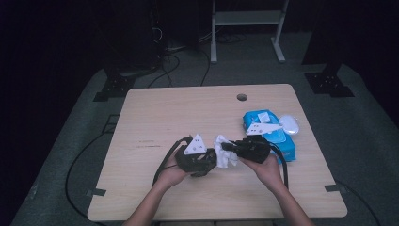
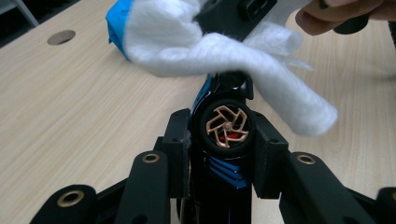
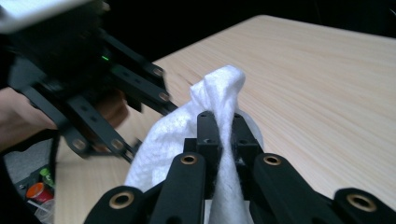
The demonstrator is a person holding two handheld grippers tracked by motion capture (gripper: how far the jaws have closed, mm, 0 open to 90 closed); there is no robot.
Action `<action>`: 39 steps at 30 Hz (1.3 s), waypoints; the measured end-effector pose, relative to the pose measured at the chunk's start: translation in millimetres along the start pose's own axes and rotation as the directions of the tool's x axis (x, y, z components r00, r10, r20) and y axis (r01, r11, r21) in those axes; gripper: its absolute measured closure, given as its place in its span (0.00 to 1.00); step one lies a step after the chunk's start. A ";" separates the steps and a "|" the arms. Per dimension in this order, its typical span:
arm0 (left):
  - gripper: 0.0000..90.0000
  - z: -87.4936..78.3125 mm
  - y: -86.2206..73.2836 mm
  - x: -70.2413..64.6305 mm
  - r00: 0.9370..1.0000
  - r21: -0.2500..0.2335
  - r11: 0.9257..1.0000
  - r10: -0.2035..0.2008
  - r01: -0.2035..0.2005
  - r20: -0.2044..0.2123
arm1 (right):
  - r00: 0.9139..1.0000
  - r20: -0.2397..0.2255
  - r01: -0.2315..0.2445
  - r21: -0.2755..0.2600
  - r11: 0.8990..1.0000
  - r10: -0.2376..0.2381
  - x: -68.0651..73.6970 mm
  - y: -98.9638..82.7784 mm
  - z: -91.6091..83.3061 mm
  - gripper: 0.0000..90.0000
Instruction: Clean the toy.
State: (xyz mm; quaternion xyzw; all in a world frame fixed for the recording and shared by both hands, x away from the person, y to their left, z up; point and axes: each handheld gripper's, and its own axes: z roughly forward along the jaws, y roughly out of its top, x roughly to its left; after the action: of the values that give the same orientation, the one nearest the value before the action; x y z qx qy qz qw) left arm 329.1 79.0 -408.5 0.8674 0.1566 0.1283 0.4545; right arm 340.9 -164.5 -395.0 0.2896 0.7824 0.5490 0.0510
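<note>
On the table [image 1: 155, 117], the left gripper [image 1: 200, 159] sits near the front middle, its jaws closed on a toy car [image 2: 223, 140], black and blue with a bronze-spoked wheel facing the left gripper view. A white wipe [image 1: 225, 149] hangs between the two grippers, draped over the car's far end. The right gripper [image 1: 230, 147] has its jaws pinched tight on that wipe. Just right of it lies a blue wipe pack [image 1: 263, 123], and beside that a white mouse [image 1: 290, 124].
</note>
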 end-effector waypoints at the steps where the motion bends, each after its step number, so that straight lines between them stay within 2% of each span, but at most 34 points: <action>1: 0.71 0.7 -0.4 -0.1 1.000 0.001 1.000 -0.001 0.001 -0.001 | 1.000 0.011 -0.006 0.008 1.000 0.006 -3.0 -2.9 -0.7 0.95; 2: 0.71 1.9 0.1 -0.2 1.000 0.004 1.000 0.005 -0.005 0.002 | 0.999 0.033 -0.017 0.028 0.999 0.017 -7.5 -8.7 -1.2 0.95; 5: 0.71 3.6 0.5 -0.9 1.000 0.005 1.000 0.005 -0.005 0.006 | 0.999 0.014 -0.039 0.013 0.999 0.039 -7.3 -10.8 -1.9 0.95; 6: 0.71 4.4 0.7 -0.8 1.000 0.004 1.000 0.002 -0.002 0.005 | 0.999 -0.016 -0.045 -0.012 0.999 0.045 -4.2 -8.7 -2.0 0.95; 7: 0.71 4.4 0.7 -0.8 1.000 0.004 1.000 0.002 -0.002 0.005 | 0.999 -0.016 -0.045 -0.012 0.999 0.045 -4.2 -8.7 -2.0 0.95; 9: 0.71 3.3 0.1 0.6 1.000 -0.001 1.000 -0.006 0.006 0.002 | 0.998 -0.049 -0.045 -0.028 0.999 0.044 -1.2 -6.1 -1.3 0.95; 12: 0.71 1.4 -1.6 2.4 1.000 0.000 1.000 -0.012 0.012 -0.002 | 0.999 -0.036 -0.042 -0.025 0.999 0.041 -4.8 -8.5 -1.9 0.95; 13: 0.71 1.1 -2.1 2.6 1.000 -0.001 1.000 -0.013 0.013 -0.004 | 0.998 0.004 -0.057 0.006 0.998 0.057 -13.0 -15.3 -2.4 0.95; 16: 0.71 -0.1 -2.8 4.2 1.000 -0.008 1.000 -0.021 0.021 -0.002 | 0.997 0.022 -0.078 0.019 0.997 0.078 -19.4 -23.7 -1.7 0.95; 18: 0.71 0.3 -3.1 4.8 1.000 -0.008 1.000 -0.021 0.021 0.001 | 0.993 0.028 -0.117 0.055 0.992 0.115 -24.9 -34.3 3.1 0.95; 20: 0.71 2.1 -2.6 3.3 1.000 -0.003 1.000 -0.016 0.016 0.002 | 0.994 0.012 -0.111 0.037 0.993 0.110 -22.0 -30.4 3.0 0.95; 23: 0.71 3.4 -2.1 2.1 1.000 0.000 1.000 -0.012 0.012 0.003 | 0.995 -0.036 -0.095 -0.026 0.995 0.094 -14.3 -16.6 -1.5 0.95; 26: 0.71 3.4 -2.1 2.1 1.000 -0.001 1.000 -0.012 0.012 0.000 | 0.995 -0.055 -0.088 -0.042 0.995 0.086 -10.5 -12.0 -2.3 0.95; 28: 0.71 2.9 -2.4 2.6 1.000 0.003 1.000 -0.014 0.014 0.001 | 0.995 -0.049 -0.090 -0.023 0.996 0.088 -11.2 -13.9 -0.2 0.95; 29: 0.71 2.7 -2.7 2.5 1.000 0.004 1.000 -0.014 0.014 -0.002 | 0.994 -0.048 -0.104 -0.024 0.994 0.103 -14.9 -17.9 0.9 0.95; 30: 0.71 1.7 -3.2 3.6 1.000 0.002 1.000 -0.017 0.017 -0.003 | 0.991 -0.027 -0.129 -0.002 0.992 0.129 -20.9 -25.5 2.2 0.95; 32: 0.71 1.3 -3.4 4.2 1.000 -0.003 1.000 -0.021 0.021 -0.003 | 0.990 -0.018 -0.142 0.015 0.990 0.142 -24.8 -30.4 3.1 0.95; 33: 0.71 0.9 -3.3 4.8 1.000 -0.004 1.000 -0.022 0.022 -0.004 | 0.985 -0.002 -0.172 0.039 0.984 0.173 -31.6 -39.6 4.7 0.95; 35: 0.71 0.3 -3.3 5.8 1.000 -0.006 1.000 -0.025 0.025 -0.004 | 0.979 -0.002 -0.204 0.068 0.977 0.205 -36.3 -47.2 8.5 0.95; 37: 0.71 0.7 -3.4 5.9 1.000 -0.010 1.000 -0.029 0.029 -0.002 | 0.977 -0.002 -0.214 0.076 0.974 0.215 -37.3 -50.2 11.1 0.95; 38: 0.71 1.2 -3.2 5.4 1.000 -0.009 1.000 -0.027 0.027 -0.004 | 0.973 -0.014 -0.229 0.089 0.969 0.231 -36.2 -53.1 16.9 0.95; 39: 0.71 1.2 -3.2 5.4 1.000 -0.009 1.000 -0.027 0.027 -0.004 | 0.973 -0.023 -0.227 0.091 0.970 0.230 -35.1 -53.1 19.3 0.95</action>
State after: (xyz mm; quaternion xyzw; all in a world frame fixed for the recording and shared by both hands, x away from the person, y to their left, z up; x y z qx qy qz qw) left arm 334.0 81.9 -411.4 0.8631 0.1684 0.1245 0.4597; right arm 356.6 -178.5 -458.1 0.3705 0.7681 0.5209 -0.0381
